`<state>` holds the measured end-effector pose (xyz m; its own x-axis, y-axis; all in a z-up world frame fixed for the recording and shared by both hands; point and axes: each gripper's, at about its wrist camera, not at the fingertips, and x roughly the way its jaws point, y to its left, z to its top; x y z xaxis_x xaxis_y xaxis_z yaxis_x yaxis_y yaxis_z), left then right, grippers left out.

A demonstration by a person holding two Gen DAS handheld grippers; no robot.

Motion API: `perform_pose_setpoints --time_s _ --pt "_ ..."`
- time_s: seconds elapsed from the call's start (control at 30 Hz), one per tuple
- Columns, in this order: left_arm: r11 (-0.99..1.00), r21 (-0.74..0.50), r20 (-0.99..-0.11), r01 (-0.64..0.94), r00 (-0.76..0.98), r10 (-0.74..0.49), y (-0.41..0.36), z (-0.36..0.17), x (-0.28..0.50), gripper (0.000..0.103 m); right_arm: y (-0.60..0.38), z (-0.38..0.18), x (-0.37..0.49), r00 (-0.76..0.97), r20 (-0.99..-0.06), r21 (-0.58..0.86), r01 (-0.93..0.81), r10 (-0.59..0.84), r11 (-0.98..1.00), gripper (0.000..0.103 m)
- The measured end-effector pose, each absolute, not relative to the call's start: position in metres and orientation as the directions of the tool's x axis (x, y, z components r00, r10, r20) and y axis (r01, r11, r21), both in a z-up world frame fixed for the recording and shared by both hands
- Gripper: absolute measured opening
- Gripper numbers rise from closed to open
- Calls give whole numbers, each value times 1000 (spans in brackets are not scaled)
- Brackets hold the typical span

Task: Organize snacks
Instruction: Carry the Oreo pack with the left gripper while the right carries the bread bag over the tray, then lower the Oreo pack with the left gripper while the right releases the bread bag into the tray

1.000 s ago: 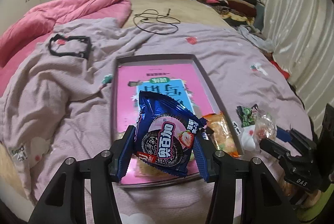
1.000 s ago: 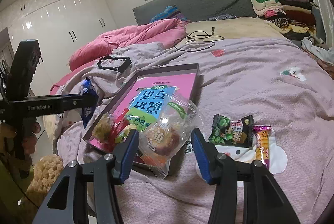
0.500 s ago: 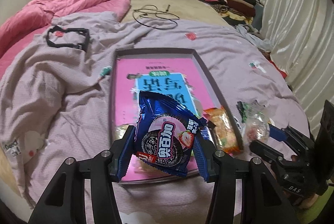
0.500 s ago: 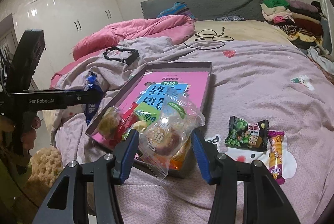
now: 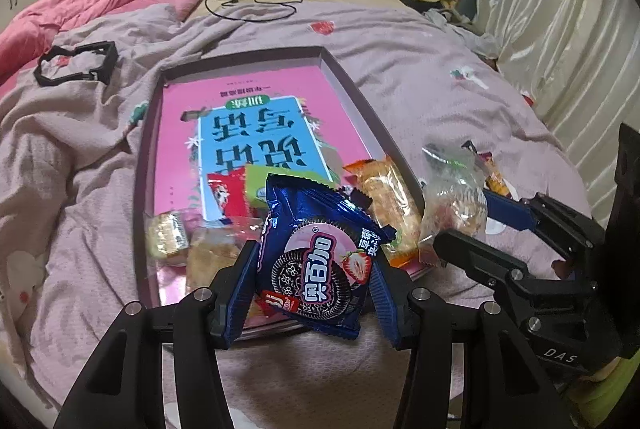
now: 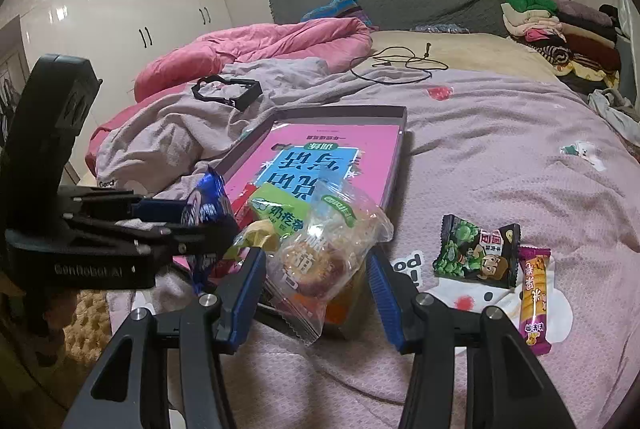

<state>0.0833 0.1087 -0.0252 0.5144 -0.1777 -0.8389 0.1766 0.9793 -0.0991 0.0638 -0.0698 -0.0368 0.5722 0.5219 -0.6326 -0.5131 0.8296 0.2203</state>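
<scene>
Snacks mostly piled at near end of shallow tray on bed. Left claw clamped on blue cookie packet, held over tray's near edge. Right claw clamped on clear pastry bag at tray's near right corner. 2 packets, green and purple, lie right of tray on blanket.

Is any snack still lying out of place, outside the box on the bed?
Yes. Two packets lie on the blanket, apart from the shallow box: a black and green snack packet and, beside it, an orange and purple snack bar. The other loose snacks sit in the box's near end.
</scene>
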Motion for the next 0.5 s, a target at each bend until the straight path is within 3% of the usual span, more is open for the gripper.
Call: perform_pose_setpoints --time_s 0.5 --pt "983 -96 -857 159 488 -163 112 -40 89 54 -51 -41 81 535 -651 201 -563 539 802 52"
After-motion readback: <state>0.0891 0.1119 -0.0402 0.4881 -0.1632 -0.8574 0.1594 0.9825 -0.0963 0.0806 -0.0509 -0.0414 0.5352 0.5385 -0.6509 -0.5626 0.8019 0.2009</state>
